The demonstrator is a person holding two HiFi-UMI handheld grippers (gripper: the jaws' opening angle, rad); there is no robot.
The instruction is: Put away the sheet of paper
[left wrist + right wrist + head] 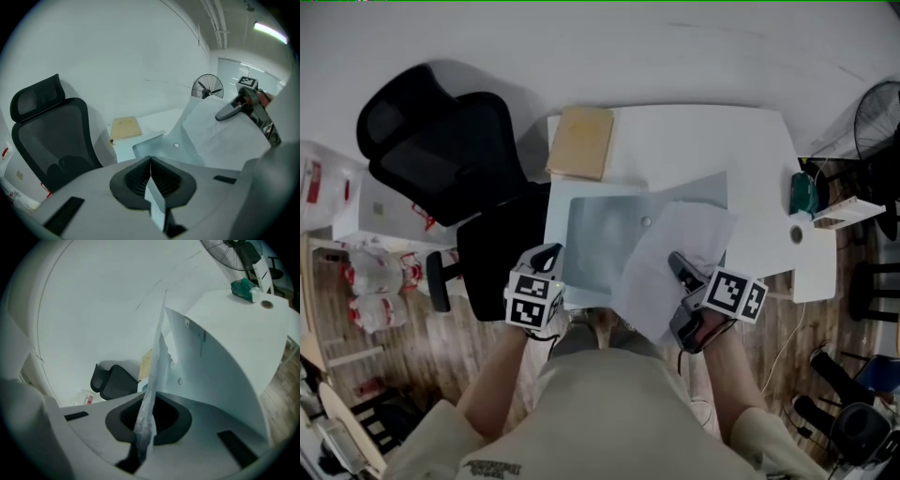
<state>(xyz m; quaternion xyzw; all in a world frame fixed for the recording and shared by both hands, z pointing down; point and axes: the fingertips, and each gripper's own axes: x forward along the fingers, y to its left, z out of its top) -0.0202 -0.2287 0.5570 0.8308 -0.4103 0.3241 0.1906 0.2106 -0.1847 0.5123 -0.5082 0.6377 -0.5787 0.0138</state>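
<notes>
A white sheet of paper (675,251) hangs crumpled over the near right part of a translucent grey-blue plastic folder (598,234) with a snap button, which lies on the white table (703,141). My right gripper (677,264) is shut on the paper's near edge; in the right gripper view the paper (151,408) stands edge-on between the jaws. My left gripper (547,259) sits at the folder's near left corner, shut on a thin bluish edge of the folder (157,201). The left gripper view shows the paper (225,138) and the right gripper (234,108) to its right.
A tan notebook (581,141) lies at the table's back left. A black office chair (450,155) stands left of the table. A green object (803,194) and a white roll (796,234) sit on the table's right end, with a fan (877,117) beyond.
</notes>
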